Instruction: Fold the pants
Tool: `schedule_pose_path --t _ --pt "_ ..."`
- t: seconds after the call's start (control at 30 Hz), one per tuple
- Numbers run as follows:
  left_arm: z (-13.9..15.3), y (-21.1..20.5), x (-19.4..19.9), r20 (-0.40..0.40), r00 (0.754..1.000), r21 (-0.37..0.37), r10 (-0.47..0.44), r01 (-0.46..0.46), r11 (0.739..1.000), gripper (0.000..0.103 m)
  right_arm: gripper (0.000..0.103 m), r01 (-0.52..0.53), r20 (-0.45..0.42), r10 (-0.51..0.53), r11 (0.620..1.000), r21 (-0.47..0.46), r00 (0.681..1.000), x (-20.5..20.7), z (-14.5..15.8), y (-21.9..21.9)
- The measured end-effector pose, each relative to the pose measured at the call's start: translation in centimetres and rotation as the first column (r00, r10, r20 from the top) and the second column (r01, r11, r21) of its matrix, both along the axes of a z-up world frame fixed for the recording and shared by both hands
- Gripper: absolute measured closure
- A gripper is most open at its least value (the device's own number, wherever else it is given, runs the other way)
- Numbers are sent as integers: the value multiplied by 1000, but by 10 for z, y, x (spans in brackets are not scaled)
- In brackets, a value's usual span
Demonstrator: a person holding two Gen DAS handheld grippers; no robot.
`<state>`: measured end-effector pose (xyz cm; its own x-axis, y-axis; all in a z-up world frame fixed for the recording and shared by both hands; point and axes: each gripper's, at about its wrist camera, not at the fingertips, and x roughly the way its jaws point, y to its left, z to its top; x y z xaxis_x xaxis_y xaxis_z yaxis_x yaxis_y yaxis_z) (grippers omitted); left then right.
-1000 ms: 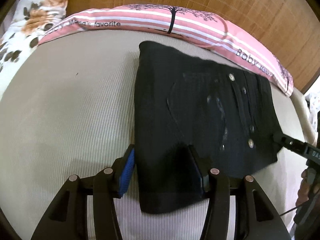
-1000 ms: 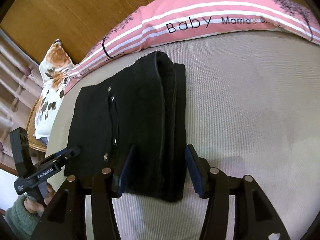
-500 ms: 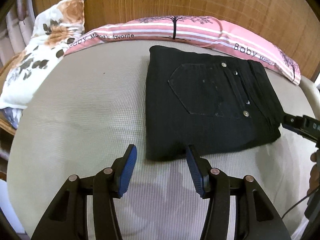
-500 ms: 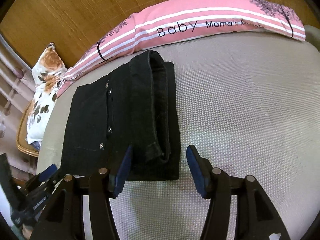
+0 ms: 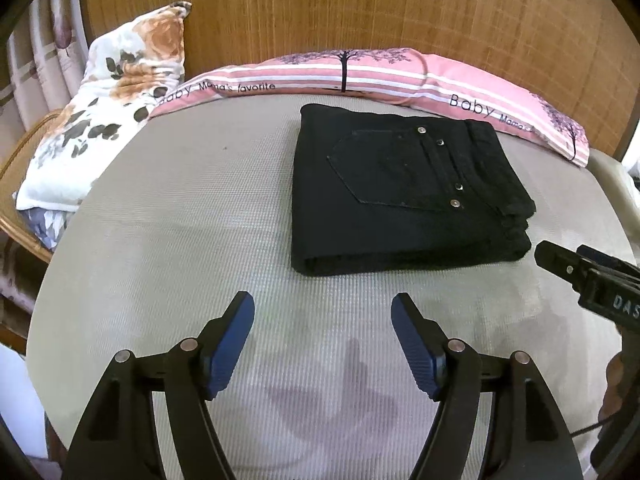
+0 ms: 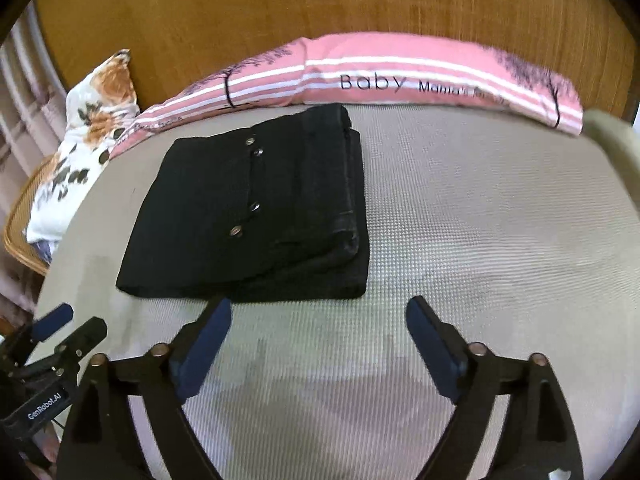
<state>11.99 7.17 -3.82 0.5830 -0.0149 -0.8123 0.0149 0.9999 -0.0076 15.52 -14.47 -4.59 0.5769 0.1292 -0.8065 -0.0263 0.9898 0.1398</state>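
Note:
The black pants (image 5: 400, 192) lie folded into a compact rectangle on the beige mattress (image 5: 180, 232), back pocket and metal rivets facing up. They also show in the right wrist view (image 6: 248, 216). My left gripper (image 5: 322, 308) is open and empty, just short of the stack's near edge. My right gripper (image 6: 320, 312) is open and empty, near the stack's front right corner without touching it. The right gripper's body shows at the right edge of the left wrist view (image 5: 592, 280); the left gripper shows at the lower left of the right wrist view (image 6: 52, 344).
A long pink striped pillow (image 5: 360, 76) lies along the wooden headboard (image 5: 360, 8) behind the pants. A floral pillow (image 5: 108, 120) leans at the back left, over a wicker chair (image 5: 16, 168). Bare mattress (image 6: 500, 220) lies right of the pants.
Both grippers let go of the folded pants and pulled back toward me. Their jaws opened wider. The pants stayed flat on the mattress.

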Motion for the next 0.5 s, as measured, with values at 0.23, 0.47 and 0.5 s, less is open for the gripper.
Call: schedule_pose_path --t 0.23,0.47,0.5 --pt "8 2 -14 29 999 6 27 -27 1000 28 2 -27 56 30 998 -57 998 -21 14 18" --pt "12 0 -24 47 998 35 43 -44 998 27 1 4 82 5 995 -98 997 -33 18 21" --pt "12 1 -24 46 998 34 45 -47 998 27 1 3 87 6 995 -102 996 -35 19 21"
